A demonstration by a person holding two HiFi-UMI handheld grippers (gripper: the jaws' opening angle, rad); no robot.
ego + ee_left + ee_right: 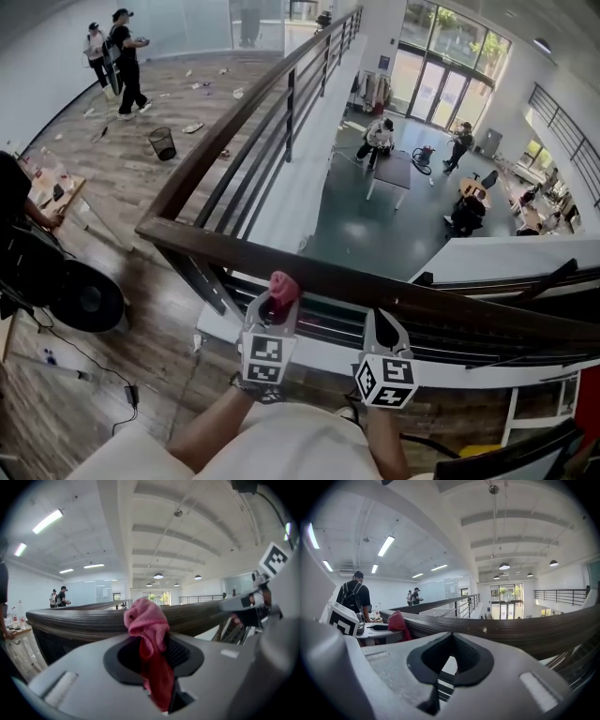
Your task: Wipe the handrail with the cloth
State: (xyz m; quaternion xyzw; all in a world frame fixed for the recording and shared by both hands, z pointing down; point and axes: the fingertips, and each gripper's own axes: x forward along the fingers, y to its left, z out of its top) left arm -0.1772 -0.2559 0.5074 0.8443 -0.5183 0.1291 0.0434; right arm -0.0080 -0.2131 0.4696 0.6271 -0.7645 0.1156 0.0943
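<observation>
my left gripper (274, 314) has its jaws closed on the pink cloth (284, 284). only a narrow fold is pinched, and the rest bunches up loose above the jaw tips. my right gripper (384, 330) sits just beside it with its jaws drawn together on nothing. both are held just short of the near edge of the dark wooden handrail (394, 286). the cloth lump lies against that edge, though i cannot tell whether it actually presses on the wood.

likely faults, by my judgement:
- friction along the rail may drag the thin fold out of the jaws.
- if the cloth is held too low, the hard jaw tips rather than the fabric may meet the wood and scrape it.
- the empty right gripper is close enough to knock the rail during a sweep.

beyond the rail the lower floor (366, 234) lies open, with people (379, 139) on it. a cloth that slips free on the far side would likely fall out of reach.
</observation>
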